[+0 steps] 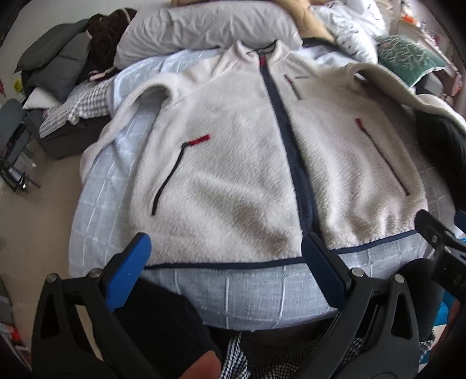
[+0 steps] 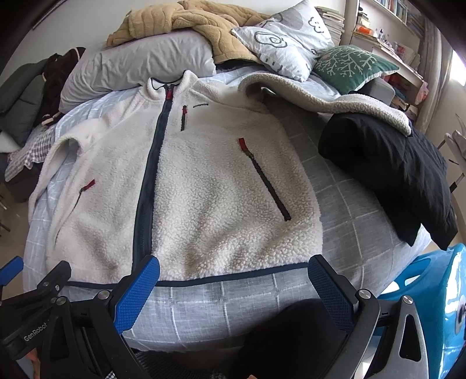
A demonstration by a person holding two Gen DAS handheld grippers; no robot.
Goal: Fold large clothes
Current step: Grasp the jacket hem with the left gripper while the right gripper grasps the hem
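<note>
Fleece jacket, cream-white with a navy zip and hem binding (image 2: pixel 204 186), lies front-up and zipped on the bed's pale blue checked sheet (image 2: pixel 221 300), its hem toward the person and its collar toward the pillows. Nearest the cameras, both tongs hang just short of that hem, apart from the cloth. The left tongs (image 1: pixel 224 271) stand wide open with nothing between the blue pads, roughly over the hem left of the zip; the right tongs (image 2: pixel 233 288) are equally wide and empty, over the hem right of the zip. No fold looks begun.

Judging from this, the step in hand is the first grip. To do it well, each pair should probably bite the bound hem edge rather than the loose pile, taking both layers, front and back, so the back does not drag. Fleece is thick and springy, so a deep bite near the side seams would likely hold better than a shallow pinch at the middle.

Farther up, the left sleeve (image 1: pixel 128 116) lies out along the body and curls toward the bed's edge. The right sleeve (image 2: pixel 320 96) stretches off sideways and seems to run onto a black padded garment (image 2: pixel 393 175) at the bed's side; it will likely need bringing across the chest before any hem-to-collar fold. Beyond the collar sit a grey pillow (image 2: pixel 139 64), a tan quilted blanket (image 2: pixel 180 20) and a green patterned cushion (image 2: pixel 352 65), close enough that a carried hem might brush them.
</note>
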